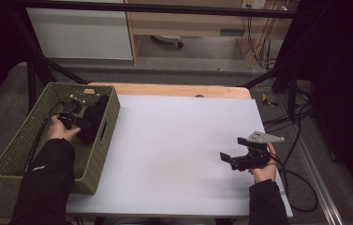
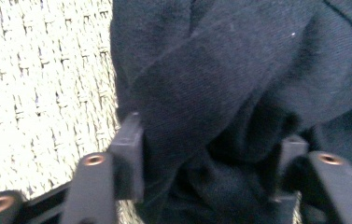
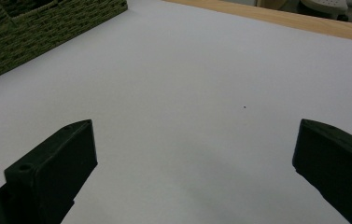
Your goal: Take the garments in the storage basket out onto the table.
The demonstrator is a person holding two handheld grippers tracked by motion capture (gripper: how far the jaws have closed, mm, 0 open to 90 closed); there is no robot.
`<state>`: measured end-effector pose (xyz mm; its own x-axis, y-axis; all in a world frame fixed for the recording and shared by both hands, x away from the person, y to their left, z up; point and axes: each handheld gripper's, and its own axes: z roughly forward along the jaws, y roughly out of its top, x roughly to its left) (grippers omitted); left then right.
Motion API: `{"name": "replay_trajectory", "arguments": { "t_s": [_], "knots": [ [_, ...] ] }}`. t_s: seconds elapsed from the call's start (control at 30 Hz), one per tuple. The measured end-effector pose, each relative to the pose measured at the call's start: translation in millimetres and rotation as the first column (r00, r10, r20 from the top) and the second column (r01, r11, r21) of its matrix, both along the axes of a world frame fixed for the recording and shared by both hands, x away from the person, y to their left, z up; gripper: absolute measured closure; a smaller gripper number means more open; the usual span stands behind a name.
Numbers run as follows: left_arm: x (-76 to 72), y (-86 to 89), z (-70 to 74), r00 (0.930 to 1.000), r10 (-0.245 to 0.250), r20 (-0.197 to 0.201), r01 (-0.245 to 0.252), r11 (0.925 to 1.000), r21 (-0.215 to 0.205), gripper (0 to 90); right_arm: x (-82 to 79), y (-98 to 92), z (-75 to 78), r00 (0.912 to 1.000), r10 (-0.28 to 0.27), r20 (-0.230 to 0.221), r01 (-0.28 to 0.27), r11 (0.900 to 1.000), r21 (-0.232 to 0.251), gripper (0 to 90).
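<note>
Your left gripper is pinching the dark cloth, which sits in the basket, so pickup's begun, lift and placing left. Right gripper is wide, idle over the table.

White table with a wood strip along its far edge. Beyond it, grey floor, a white cabinet, a wooden desk. Cables trail on the floor at right.
</note>
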<state>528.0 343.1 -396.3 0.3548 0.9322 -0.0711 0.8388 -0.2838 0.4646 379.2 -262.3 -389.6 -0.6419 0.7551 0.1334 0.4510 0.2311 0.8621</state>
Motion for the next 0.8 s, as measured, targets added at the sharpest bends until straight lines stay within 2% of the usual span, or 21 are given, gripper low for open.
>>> {"name": "replay_trajectory", "arguments": {
  "t_s": [0.13,0.27,0.43,0.53,0.8],
  "knots": [
    [-1.5,-3.7,3.9,1.0000,0.009,0.001,-0.009,0.9995,0.030,56.6,0.0,-0.1,0.0,1.0000,0.001,0.000,-0.001,1.000,-0.001,0.3],
    [-3.8,-3.9,8.5,0.9995,0.031,0.000,-0.031,0.9990,0.033,60.0,0.0,-0.2,0.0,1.0000,0.000,0.002,0.000,1.000,0.000,0.3],
    [-9.3,-3.5,17.4,0.9979,0.049,0.043,-0.050,0.9985,0.024,61.2,0.0,-0.4,0.1,1.0000,-0.001,0.004,0.001,1.000,-0.001,0.3],
    [-13.1,-3.0,22.9,0.9964,0.052,0.067,-0.055,0.9979,0.035,61.4,0.1,-0.3,0.0,1.0000,-0.001,0.002,0.001,1.000,-0.001,0.3],
    [-23.5,-1.3,43.5,0.9894,0.049,0.137,-0.052,0.9985,0.018,61.4,0.1,-0.1,0.0,1.0000,0.000,0.000,0.000,1.000,-0.002,0.3]
  ]
}}
